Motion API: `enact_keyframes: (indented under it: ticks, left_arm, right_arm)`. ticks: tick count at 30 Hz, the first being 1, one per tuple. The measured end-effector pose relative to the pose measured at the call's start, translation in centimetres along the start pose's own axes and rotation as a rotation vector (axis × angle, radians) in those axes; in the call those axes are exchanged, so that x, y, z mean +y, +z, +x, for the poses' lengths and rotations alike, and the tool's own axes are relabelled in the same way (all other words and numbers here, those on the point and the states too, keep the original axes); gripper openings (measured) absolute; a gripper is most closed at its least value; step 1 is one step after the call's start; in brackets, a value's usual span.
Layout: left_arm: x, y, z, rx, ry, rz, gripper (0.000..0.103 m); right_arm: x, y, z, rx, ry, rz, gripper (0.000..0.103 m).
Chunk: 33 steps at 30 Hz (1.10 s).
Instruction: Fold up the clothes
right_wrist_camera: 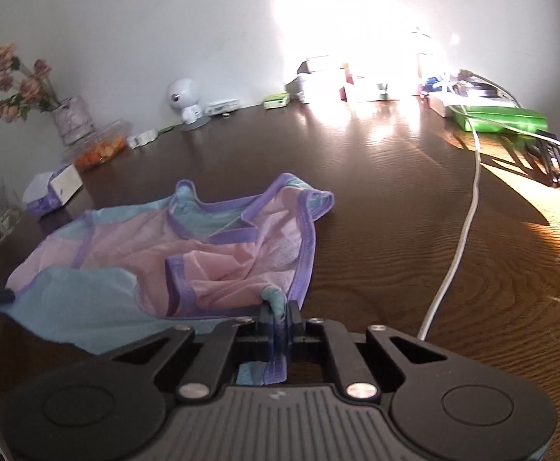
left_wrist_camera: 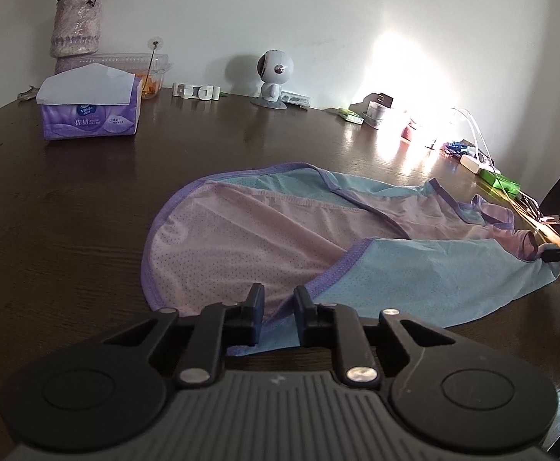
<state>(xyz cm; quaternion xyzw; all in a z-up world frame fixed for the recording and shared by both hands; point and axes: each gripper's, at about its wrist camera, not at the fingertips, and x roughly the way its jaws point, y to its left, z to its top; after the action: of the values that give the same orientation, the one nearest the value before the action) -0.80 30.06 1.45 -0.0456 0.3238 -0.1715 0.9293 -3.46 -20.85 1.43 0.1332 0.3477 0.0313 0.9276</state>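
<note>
Garment (left_wrist_camera: 264, 238), a pink, blue and purple-trimmed mesh top, lies spread on the table (left_wrist_camera: 68, 207), rumpled toward its right end. Right gripper (right_wrist_camera: 278, 313) is clamped on a bunched blue-and-purple edge of the near hem; cloth stands pinched between the jaws. Left gripper (left_wrist_camera: 278, 307) straddles the near hem at the other end, jaws narrowed with fabric in the gap; whether the pads actually bite the cloth is hard to tell from this angle, probably only lightly. Step in hand, as judged: secure both near corners before lifting for the fold. To do it well: confirm the left pinch catches both layers, keep both grips level, lift together and carry the near edge over evenly toward the far edge, avoiding the white cable (right_wrist_camera: 468, 207) lying just right of the garment. Counts: one garment, two grippers, one tissue pack (left_wrist_camera: 90, 109), one vase (left_wrist_camera: 75, 30) of dried flowers, one small white robot figure (left_wrist_camera: 274, 77), one cable near the work.
</note>
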Motion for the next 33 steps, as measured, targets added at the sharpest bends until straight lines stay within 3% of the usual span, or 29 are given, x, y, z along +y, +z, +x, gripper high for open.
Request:
enact_keyframes:
  ticks: [2, 3, 4, 6, 8, 10, 13, 17, 21, 23, 24, 25, 27, 28, 30, 33]
  left_arm:
    - [-0.2, -0.1, -0.3, -0.003, 0.011, -0.008, 0.019]
    - [-0.4, -0.1, -0.8, -0.018, -0.020, -0.019, 0.023]
    - [-0.7, -0.1, -1.0, -0.034, -0.040, -0.015, 0.038]
    - [-1.6, -0.1, -1.1, -0.051, -0.054, 0.018, 0.054]
    - [-2.3, -0.1, -0.4, -0.025, -0.049, 0.059, 0.051]
    - [-2.4, -0.2, 0.4, 0.021, -0.045, 0.080, 0.019]
    - [-1.8, -0.6, 0.1, 0.030, -0.034, 0.078, 0.004]
    - [-1.2, -1.1, -0.5, 0.026, -0.023, 0.038, 0.003]
    - [-1.6, 0.4, -0.6, 0.007, -0.009, 0.026, 0.011]
    - [-1.9, 3.2, -0.8, -0.035, -0.009, 0.016, 0.032]
    - [-2.2, 4.9, -0.7, -0.057, -0.011, 0.018, 0.059]
    - [-2.7, 6.6, -0.1, -0.070, -0.027, 0.029, 0.073]
    - [-4.0, 10.0, 2.4, -0.061, -0.084, 0.106, 0.075]
    - [-4.8, 11.7, 4.2, -0.049, -0.109, 0.157, 0.077]
    - [-5.6, 13.4, 9.0, 0.049, -0.112, 0.191, 0.077]
    - [-6.6, 15.2, 15.4, 0.188, -0.094, 0.223, 0.065]
  right_arm:
    - [-0.4, 0.2, -1.0, -0.027, 0.010, 0.009, 0.015]
    - [-0.5, 0.2, -1.7, -0.043, 0.025, 0.002, 0.021]
    - [-0.4, 0.1, -2.2, -0.048, 0.050, -0.023, 0.038]
    - [0.2, -0.5, -2.3, -0.052, 0.057, -0.091, 0.060]
    - [0.8, -0.9, -1.2, -0.020, 0.027, -0.126, 0.054]
    - [1.1, -1.2, -0.2, 0.008, 0.005, -0.132, 0.005]
    - [1.2, -1.7, -0.1, 0.013, -0.007, -0.129, 0.005]
    - [0.6, -2.3, -1.6, 0.045, -0.034, -0.128, 0.005]
    - [-0.3, -2.6, -3.2, 0.033, -0.042, -0.093, 0.009]
    - [0.2, -1.3, -4.7, -0.011, -0.060, -0.112, 0.013]
    - [0.7, -0.2, -5.2, -0.048, -0.050, -0.129, 0.026]
    - [1.2, 1.0, -5.5, -0.085, -0.033, -0.146, 0.051]
    - [2.5, 3.5, -4.7, -0.124, 0.010, -0.184, 0.067]
    - [3.4, 5.0, -3.2, -0.109, 0.040, -0.208, 0.066]
    - [5.4, 7.6, 0.6, -0.068, 0.098, -0.254, 0.063]
    - [8.4, 10.6, 7.6, 0.032, 0.146, -0.306, 0.054]
